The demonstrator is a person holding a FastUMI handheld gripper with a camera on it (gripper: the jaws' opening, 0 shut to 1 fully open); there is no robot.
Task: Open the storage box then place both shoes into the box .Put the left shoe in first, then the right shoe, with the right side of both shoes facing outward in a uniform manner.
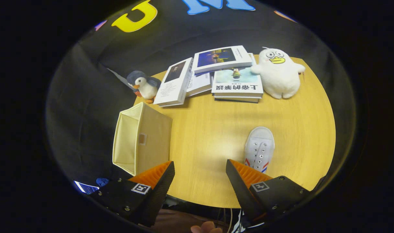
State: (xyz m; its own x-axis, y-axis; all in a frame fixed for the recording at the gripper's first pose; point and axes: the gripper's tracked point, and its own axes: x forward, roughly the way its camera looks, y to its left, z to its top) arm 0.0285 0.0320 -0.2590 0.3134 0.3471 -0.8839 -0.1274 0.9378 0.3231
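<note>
Wooden table (pixel 213 136) bears an open, empty storage box (pixel 142 140) and shoe (pixel 260 147); gripper (pixel 200 171) gapes wide, holding nothing.

The hand-held gripper (pixel 200 174) is hanging high, looking steeply down, its two fingers (pixel 158 176) spread wide apart and gripping nothing. Below the fingers, a fingertip (pixel 206 228) of the person's hand is showing beside a dark sleeve (pixel 174 220).

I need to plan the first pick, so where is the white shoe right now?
In the gripper view the white shoe lies on the wooden table, just ahead of the right finger of the open gripper, well right of the storage box.
</note>
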